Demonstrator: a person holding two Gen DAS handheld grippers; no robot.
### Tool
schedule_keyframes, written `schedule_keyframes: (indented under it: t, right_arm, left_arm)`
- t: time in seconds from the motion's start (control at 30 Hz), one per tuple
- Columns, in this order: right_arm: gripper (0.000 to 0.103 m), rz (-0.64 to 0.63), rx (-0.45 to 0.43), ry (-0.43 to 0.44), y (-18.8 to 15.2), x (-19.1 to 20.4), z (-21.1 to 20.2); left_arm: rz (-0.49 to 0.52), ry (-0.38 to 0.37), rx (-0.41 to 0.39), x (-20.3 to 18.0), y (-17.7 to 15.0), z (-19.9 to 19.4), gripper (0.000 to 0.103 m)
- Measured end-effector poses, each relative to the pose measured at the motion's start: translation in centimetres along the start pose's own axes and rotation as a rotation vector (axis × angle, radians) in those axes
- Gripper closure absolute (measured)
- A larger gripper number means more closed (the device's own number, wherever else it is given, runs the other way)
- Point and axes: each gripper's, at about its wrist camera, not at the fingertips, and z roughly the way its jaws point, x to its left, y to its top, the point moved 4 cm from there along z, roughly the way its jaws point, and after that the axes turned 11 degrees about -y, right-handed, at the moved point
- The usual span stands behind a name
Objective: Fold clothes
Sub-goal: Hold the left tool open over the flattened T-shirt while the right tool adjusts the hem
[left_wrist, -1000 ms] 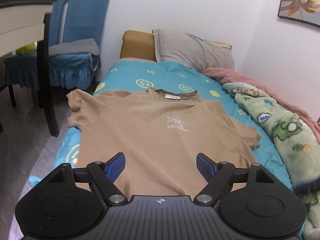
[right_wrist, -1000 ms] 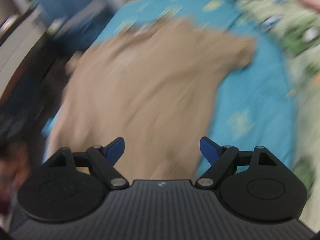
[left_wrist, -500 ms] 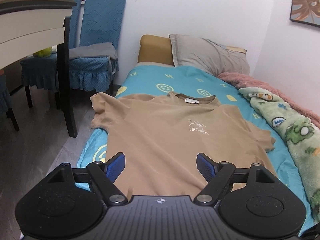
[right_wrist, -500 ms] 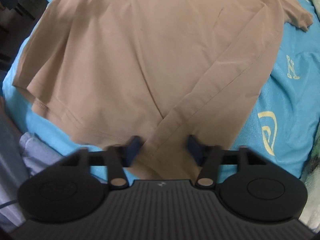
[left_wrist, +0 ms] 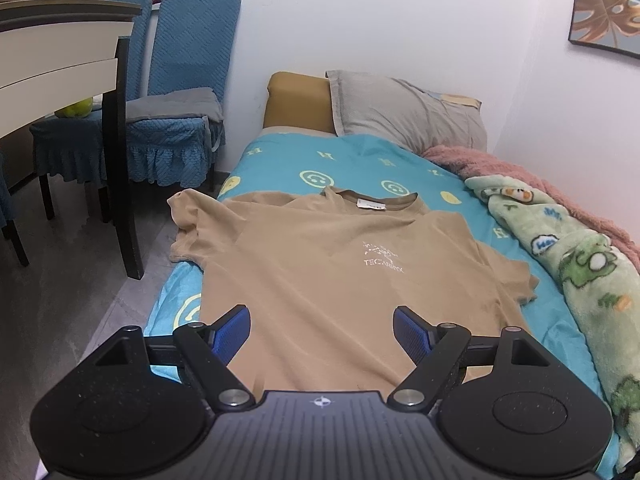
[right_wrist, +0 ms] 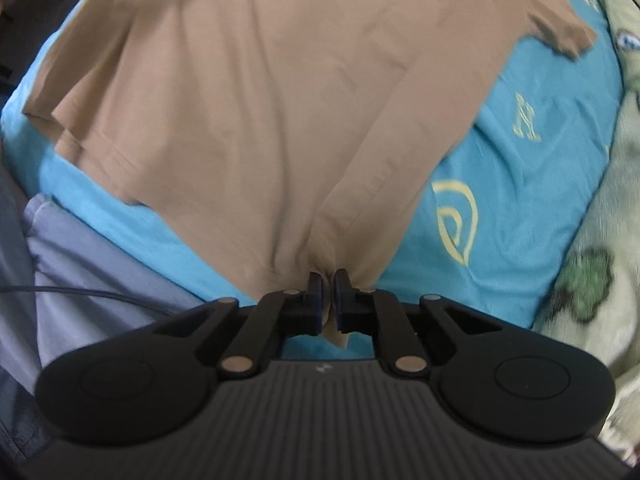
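One hand-held gripper (right_wrist: 329, 284) pinches shirt hem (right_wrist: 332, 248) — right view only.

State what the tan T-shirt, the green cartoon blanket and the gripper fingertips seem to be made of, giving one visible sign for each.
Tan T-shirt: thin matte knit, probably cotton; soft creases, stitched hem.
Green cartoon blanket: fuzzy, plush fleece; napped surface.
Left gripper fingertips: blue ribbed pads, likely rubber, on black arms, likely hard plastic.

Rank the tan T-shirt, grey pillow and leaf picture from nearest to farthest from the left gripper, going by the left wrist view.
From the left gripper:
1. Tan T-shirt, spread on the bed straight ahead, under the jaws.
2. Grey pillow, at the head of the bed.
3. Leaf picture, high on the right wall.
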Motion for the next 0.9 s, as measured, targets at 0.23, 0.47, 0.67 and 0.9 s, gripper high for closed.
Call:
schedule_keyframes:
  t: [0.23, 0.47, 0.67, 0.9]
  right_arm:
    - [0.058, 0.269, -0.082, 0.195, -1.0, -4.1, -3.2]
    - [0.013, 0.599, -0.364, 0.346, 0.1, -10.4, -4.9]
    - [0.013, 1.136, -0.589, 0.443, 4.6, -17.2, 0.9]
    - [0.013, 1.479, -0.639, 0.516, 9.3, -22.3, 11.6]
  left_arm:
    - [0.008, -0.006, 0.004, -0.5, 0.0, -0.2, 0.022]
    - [0.036, -0.018, 0.004, -1.7, -0.2, -0.5, 0.020]
    - [0.061, -0.011, 0.021, -2.2, -0.9, 0.2, 0.020]
    - [0.048, 0.003, 0.058, -1.6, -1.5, 2.2, 0.020]
